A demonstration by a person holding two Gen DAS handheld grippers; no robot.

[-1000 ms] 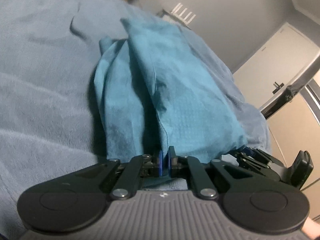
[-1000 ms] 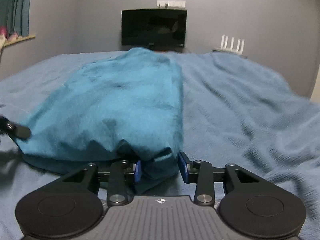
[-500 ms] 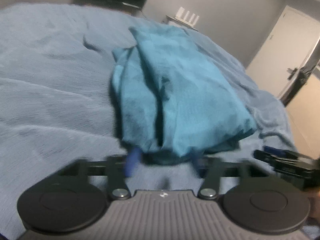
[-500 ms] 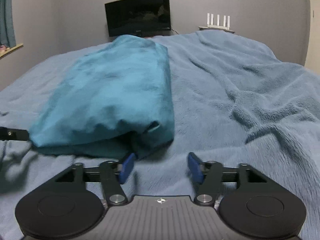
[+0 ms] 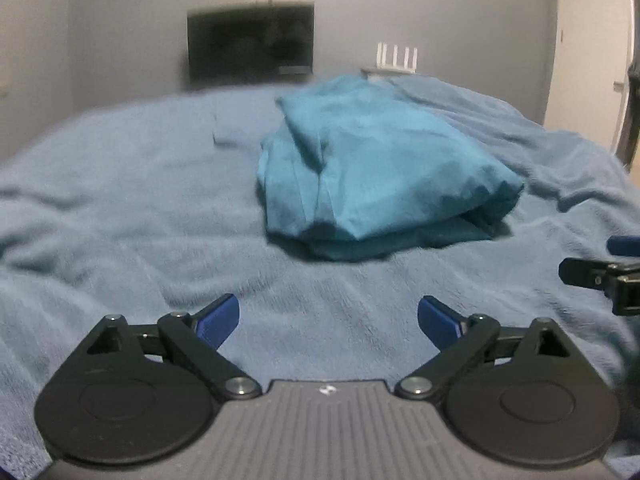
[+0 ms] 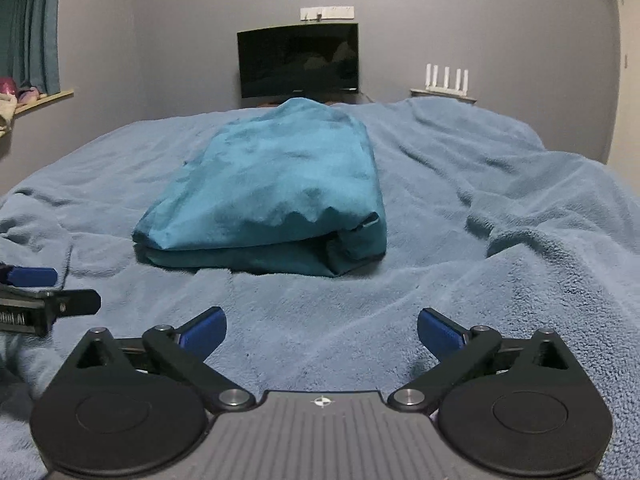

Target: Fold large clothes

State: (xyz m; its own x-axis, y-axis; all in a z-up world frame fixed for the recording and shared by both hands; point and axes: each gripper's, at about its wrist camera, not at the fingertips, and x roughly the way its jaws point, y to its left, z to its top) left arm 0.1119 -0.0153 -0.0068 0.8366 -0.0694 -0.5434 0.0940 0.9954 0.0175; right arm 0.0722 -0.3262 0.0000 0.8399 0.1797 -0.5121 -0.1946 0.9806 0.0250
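With your left claw (image 5: 328, 318) and right claw (image 6: 322, 330) both just spread wide and empty, well short of the teal garment (image 6: 272, 184) folded on the bed (image 6: 500, 240), check its edges align before regrasping.
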